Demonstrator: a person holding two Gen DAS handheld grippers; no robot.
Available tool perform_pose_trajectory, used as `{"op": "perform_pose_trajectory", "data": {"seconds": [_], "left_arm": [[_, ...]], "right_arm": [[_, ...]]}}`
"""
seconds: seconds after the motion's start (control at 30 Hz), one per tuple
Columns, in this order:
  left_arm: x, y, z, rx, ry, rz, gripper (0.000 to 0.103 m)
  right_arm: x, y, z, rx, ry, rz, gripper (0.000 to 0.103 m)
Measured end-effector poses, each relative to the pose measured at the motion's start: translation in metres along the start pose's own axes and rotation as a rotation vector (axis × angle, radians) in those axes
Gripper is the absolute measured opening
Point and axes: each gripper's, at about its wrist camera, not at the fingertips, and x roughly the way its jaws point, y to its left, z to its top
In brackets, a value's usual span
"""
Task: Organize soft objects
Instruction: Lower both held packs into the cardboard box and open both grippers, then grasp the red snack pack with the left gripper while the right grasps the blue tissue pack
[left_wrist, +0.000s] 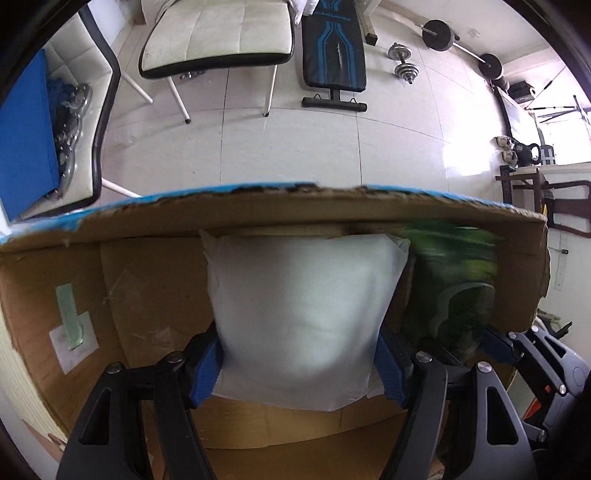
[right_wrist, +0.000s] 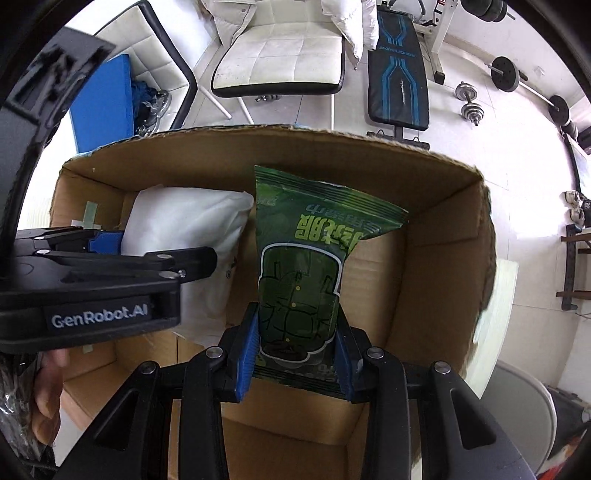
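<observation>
A white soft pack (left_wrist: 303, 314) is held between the blue pads of my left gripper (left_wrist: 301, 369), low inside an open cardboard box (left_wrist: 155, 266). My right gripper (right_wrist: 295, 354) is shut on a green plastic pack (right_wrist: 299, 273) with yellow print, held over the same box (right_wrist: 439, 236), to the right of the white pack (right_wrist: 184, 236). The green pack shows blurred at the right in the left wrist view (left_wrist: 454, 280). The left gripper's body (right_wrist: 96, 280) crosses the left of the right wrist view.
The box stands above a white tiled floor (left_wrist: 295, 147). Beyond it are white chairs (left_wrist: 221, 37), a black and blue weight bench (left_wrist: 332, 48), dumbbells (left_wrist: 404, 62), a barbell (left_wrist: 461, 44) and a blue board (left_wrist: 26, 144) at the left.
</observation>
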Motion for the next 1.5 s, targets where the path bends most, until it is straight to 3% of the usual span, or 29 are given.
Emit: {"op": "perform_pose_trajectory", "data": {"seconds": [0.1,0.17,0.23,0.3,0.53,0.63,0.77,1.0,1.13,1.2,1.3,1.5], "left_arm": [[0.003,0.005,0.003,-0.021,0.022,-0.004,0.079],[-0.003,0.005,0.002,-0.009,0.006,0.049,0.089],[-0.013,0.006,-0.001,0.0,-0.016,0.067,0.093],[-0.024,0.01,-0.007,0.001,-0.044,0.07,0.094],[-0.078,0.016,-0.06,-0.016,-0.201,0.117,0.103],[-0.098,0.017,-0.089,-0.028,-0.254,0.116,0.103],[-0.13,0.012,-0.136,-0.017,-0.38,0.188,0.103],[-0.171,0.006,-0.196,0.012,-0.501,0.263,0.103],[-0.178,0.031,-0.253,-0.063,-0.557,0.34,0.103],[-0.168,0.056,-0.283,-0.149,-0.543,0.347,0.103],[-0.138,0.1,-0.327,-0.295,-0.46,0.322,0.103],[-0.069,0.173,-0.392,-0.491,-0.263,0.308,0.103]], "right_arm": [[0.002,0.0,0.001,0.013,0.015,-0.002,0.041],[0.0,-0.002,0.002,0.021,0.02,-0.015,0.06],[-0.007,-0.003,0.0,0.038,0.016,-0.017,0.065],[-0.016,-0.003,-0.003,0.035,0.009,-0.019,0.066],[-0.056,-0.004,-0.034,0.065,-0.075,-0.012,0.103],[-0.069,-0.004,-0.052,0.079,-0.12,0.011,0.103],[-0.088,0.006,-0.076,0.06,-0.163,0.021,0.103],[-0.13,0.02,-0.124,0.033,-0.249,0.058,0.103],[-0.149,0.027,-0.161,0.026,-0.281,0.087,0.103],[-0.145,0.032,-0.186,0.028,-0.256,0.094,0.103],[-0.115,0.042,-0.22,0.061,-0.17,0.138,0.103],[0.005,0.067,-0.281,0.364,0.155,0.388,0.103]]}}
